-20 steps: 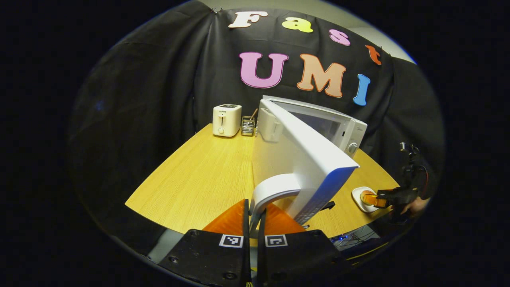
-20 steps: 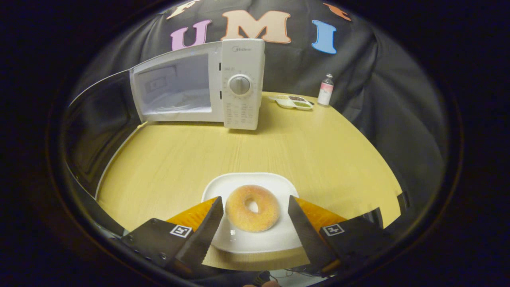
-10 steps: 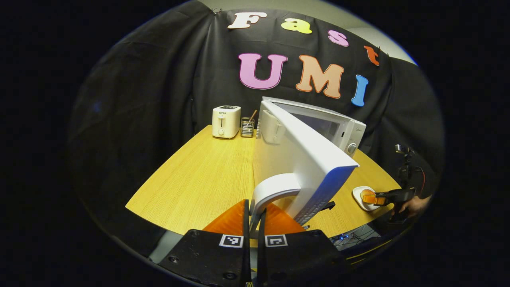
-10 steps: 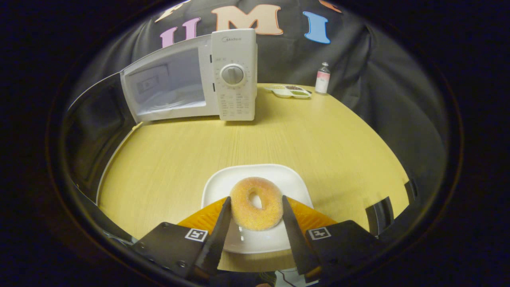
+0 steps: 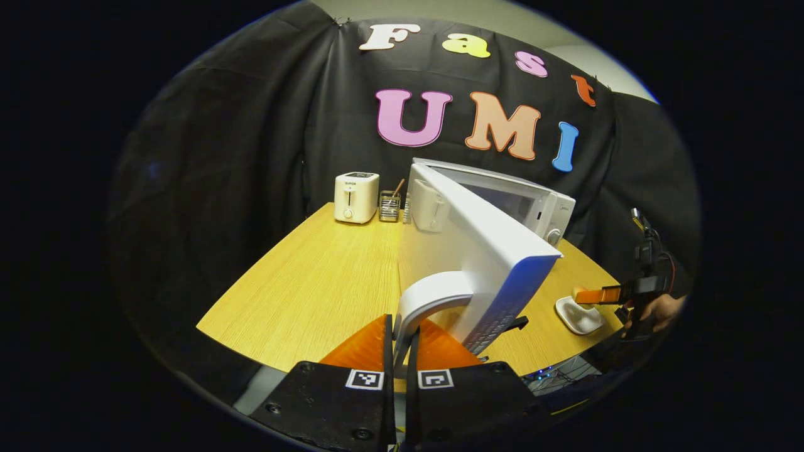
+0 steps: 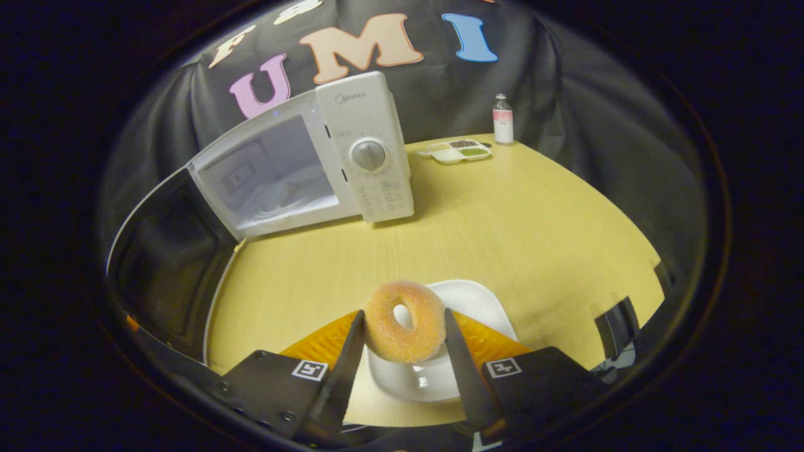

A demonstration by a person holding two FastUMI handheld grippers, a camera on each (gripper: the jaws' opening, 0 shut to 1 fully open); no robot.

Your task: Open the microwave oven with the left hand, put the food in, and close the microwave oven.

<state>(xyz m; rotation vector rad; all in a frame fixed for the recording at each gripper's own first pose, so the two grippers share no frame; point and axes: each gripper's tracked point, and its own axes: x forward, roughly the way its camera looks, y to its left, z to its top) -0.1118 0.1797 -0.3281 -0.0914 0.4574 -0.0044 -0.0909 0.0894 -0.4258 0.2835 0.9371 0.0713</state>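
The white microwave [image 6: 370, 150] stands at the back of the wooden table with its door [image 5: 483, 251] swung wide open; the cavity [image 6: 276, 179] shows a glass turntable. My left gripper [image 5: 399, 351] is shut on the door's curved white handle [image 5: 433, 295]. A sugared doughnut [image 6: 405, 321] hangs between the fingers of my right gripper [image 6: 402, 333], lifted a little above the white plate [image 6: 468, 301]. In the left gripper view the right gripper [image 5: 597, 295] and the hand holding it appear at the far right, over the plate [image 5: 578, 314].
A white toaster [image 5: 356, 198] and a wire holder [image 5: 390, 206] stand at the table's back left. A small bottle [image 6: 502, 119] and a divided dish [image 6: 458, 150] sit at the back right, beyond the microwave. The open door [image 6: 169, 270] walls off the table's left side.
My right gripper closed on the doughnut and raised it off the plate, swinging a little left. The left gripper has stayed on the door handle, the door barely moving.
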